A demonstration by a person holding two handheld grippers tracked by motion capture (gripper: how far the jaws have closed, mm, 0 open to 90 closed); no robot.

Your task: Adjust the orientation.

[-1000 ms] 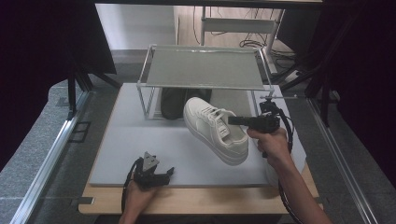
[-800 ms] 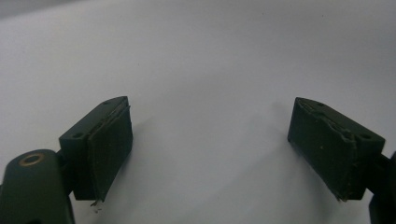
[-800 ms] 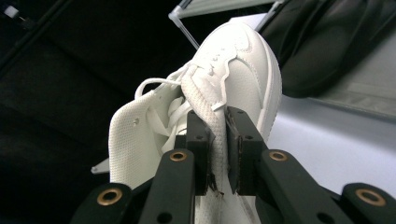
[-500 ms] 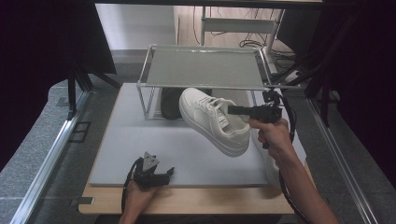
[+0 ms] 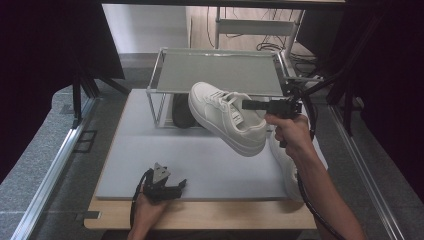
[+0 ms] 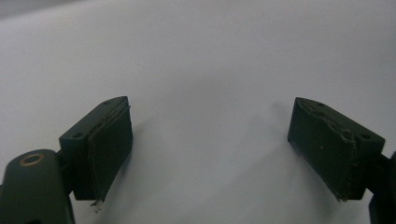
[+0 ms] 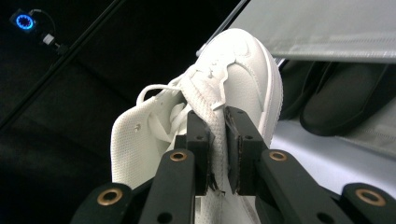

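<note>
White leather and mesh make up the sneaker (image 5: 227, 117) that hangs in the air above the grey surface (image 5: 150, 150), tilted, with its toe toward the metal rack (image 5: 215, 70) at the back and its heel nearer the person. The right gripper (image 5: 250, 104) holds it from the right side of the high view. In the right gripper view the two black pads are pressed together on the sneaker's white mesh tongue (image 7: 217, 140), with loose laces and the open collar to the left of the grip and the rounded toe pointing away toward the rack's flat grey top.

Under that rack, on the surface, sits a dark shoe (image 5: 182, 111), seen in the right gripper view as two black rounded shapes just beyond the sneaker's toe. A second white shoe (image 5: 285, 165) lies on the surface near its right edge, partly hidden behind the person's right forearm.

The left gripper (image 5: 175, 189) rests low at the near edge of the surface, well apart from the sneaker, held by the person's left hand (image 5: 147, 210). In the left gripper view its jaws stand wide apart, with nothing but bare grey surface between the pads.
</note>
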